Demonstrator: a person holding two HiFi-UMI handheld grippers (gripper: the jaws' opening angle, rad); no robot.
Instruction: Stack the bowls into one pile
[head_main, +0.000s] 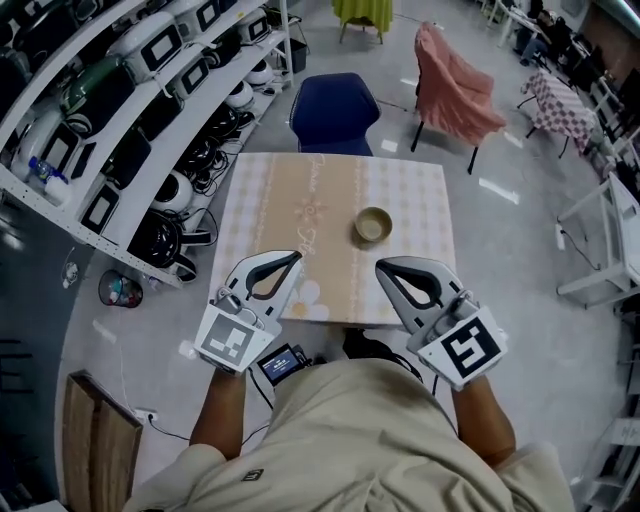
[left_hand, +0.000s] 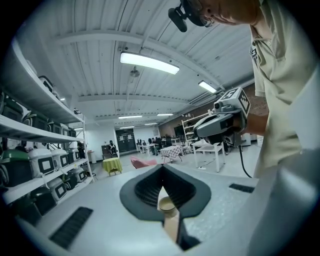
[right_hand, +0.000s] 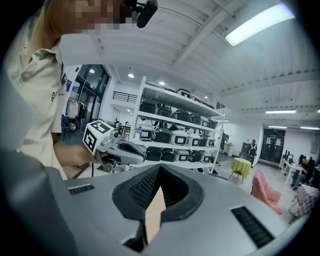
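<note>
Looks like the stacking is basically done. There's just one pile of bowls (head_main: 374, 224) on the table (head_main: 270, 215), a bit right of centre and well in from every edge. I can't tell how many are nested in it, but nothing else sits on the cloth. If I were doing it, I'd just keep both tools high and away from the pile so nothing clips the rim, then check that it sits level rather than tilted. The left gripper (head_main: 293, 258) is closed right up with nothing between the jaws, and the right gripper (head_main: 383, 266) is the same, pinched together and empty. Both hover over the near edge, close to the person's chest and well apart from the bowls.
</note>
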